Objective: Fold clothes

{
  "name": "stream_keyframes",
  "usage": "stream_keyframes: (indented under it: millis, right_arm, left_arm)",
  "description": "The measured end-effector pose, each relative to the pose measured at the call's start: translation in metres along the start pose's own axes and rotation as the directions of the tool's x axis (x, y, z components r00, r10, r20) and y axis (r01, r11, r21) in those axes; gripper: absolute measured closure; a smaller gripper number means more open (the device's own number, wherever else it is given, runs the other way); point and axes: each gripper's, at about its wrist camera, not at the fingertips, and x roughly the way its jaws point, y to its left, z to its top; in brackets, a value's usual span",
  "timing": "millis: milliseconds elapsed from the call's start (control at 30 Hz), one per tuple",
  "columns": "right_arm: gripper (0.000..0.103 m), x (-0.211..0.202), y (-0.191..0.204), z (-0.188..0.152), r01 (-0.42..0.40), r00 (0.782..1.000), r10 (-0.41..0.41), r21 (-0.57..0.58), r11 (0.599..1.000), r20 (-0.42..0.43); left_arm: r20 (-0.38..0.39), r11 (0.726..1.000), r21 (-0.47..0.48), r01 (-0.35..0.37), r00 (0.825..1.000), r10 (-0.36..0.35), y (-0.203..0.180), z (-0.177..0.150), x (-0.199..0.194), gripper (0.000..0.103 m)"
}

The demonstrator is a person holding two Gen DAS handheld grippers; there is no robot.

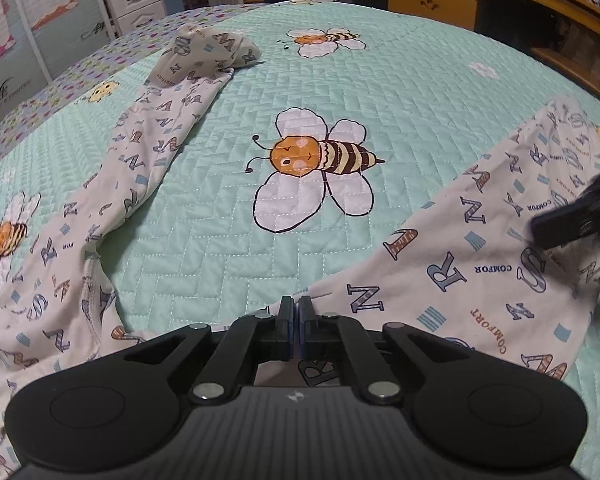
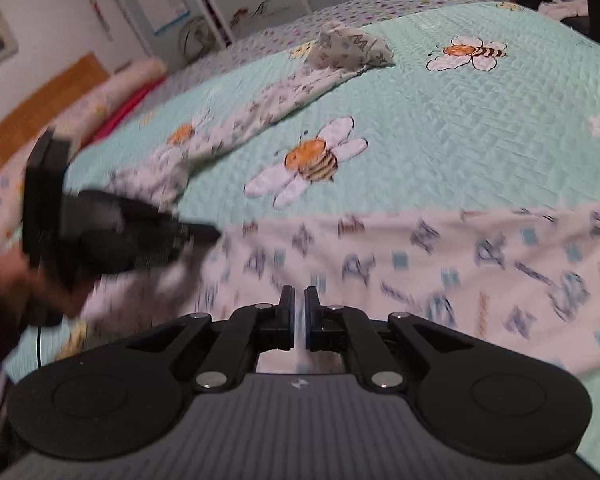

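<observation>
Black gripper housing fills the bottom of both wrist views. Going down in size from there:

Bed quilt, mint green with bee motifs, serves as the folding surface.

Letter-print pants lie spread on the quilt in a wide V. One leg runs away to the upper left, its cuff bunched; the other runs to the right. The crotch area sits nearest the cameras, under the left gripper. Judgement: the legs are splayed so one can be brought over onto the other for the first fold.

Left gripper: jaws fully together at the fabric edge near the crotch, pads meeting with no visible gap. Cloth lies directly beneath, and whether a thin layer is pinched I cannot confirm. Probably anchoring or gripping that edge.

Right gripper: jaws nearly together, a narrow slit between the pads, pale fabric visible through it. It hovers over the right leg; the view is motion-blurred. No firm grip evident. Judgement: it is seeking a hold on this leg.
</observation>
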Motion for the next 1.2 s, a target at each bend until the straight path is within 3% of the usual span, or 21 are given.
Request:
stream_keyframes:
  millis: [100,333,400,600,667,733,800,933,1000,1200]
  right_arm:
    - [0.098,0.02,-0.001,-0.011,-0.023,0.998,0.024,0.029,0.999,-0.056]
    - [0.103,-0.005,0.013,-0.034,-0.065,0.991,0.06,-0.039,0.997,-0.123]
    - [0.098,-0.005,0.015,-0.027,-0.063,0.992,0.058,-0.047,0.997,-0.11]
    - [0.097,-0.01,0.005,-0.01,-0.056,0.998,0.055,-0.034,0.998,-0.035]
    - [0.078,-0.014,-0.003,-0.011,-0.017,1.0,0.017,-0.027,0.999,-0.008]
    - [0.073,-0.017,-0.009,-0.013,0.048,0.999,-0.047,-0.039,0.998,0.014]
    - [0.073,-0.02,-0.011,-0.017,0.119,0.993,-0.116,-0.083,0.989,0.038]
    - [0.077,-0.018,-0.019,-0.03,0.136,0.991,-0.135,-0.067,0.988,0.023]
    - [0.091,-0.026,-0.021,-0.034,0.133,0.991,-0.131,-0.052,0.99,0.035]
    - [0.088,-0.063,-0.049,-0.034,0.156,0.977,-0.167,0.088,0.984,0.136]
  left_arm:
    - [0.004,1.0,-0.025,0.019,1.0,-0.019,0.004,-0.001,0.0,0.102]
    - [0.026,0.989,-0.113,0.097,0.995,-0.095,0.022,-0.005,0.002,0.102]
    - [0.038,0.983,-0.145,0.113,0.993,-0.109,0.026,-0.006,0.0,0.102]
    - [0.129,0.969,-0.207,0.137,0.985,-0.112,0.028,-0.016,-0.028,0.102]
    - [0.149,0.97,-0.191,0.148,0.981,-0.121,0.017,-0.016,-0.036,0.102]
    - [0.175,0.97,-0.164,0.18,0.973,-0.151,0.003,-0.015,-0.045,0.101]
    - [0.198,0.963,-0.137,0.233,0.959,-0.204,-0.014,-0.013,-0.052,0.101]
    - [0.089,0.968,-0.03,0.248,0.966,-0.244,-0.053,-0.017,-0.034,0.098]
    - [0.067,0.969,-0.02,0.247,0.967,-0.245,-0.062,-0.022,-0.029,0.098]
    - [0.084,0.968,-0.054,0.246,0.967,-0.241,-0.064,-0.025,-0.034,0.097]
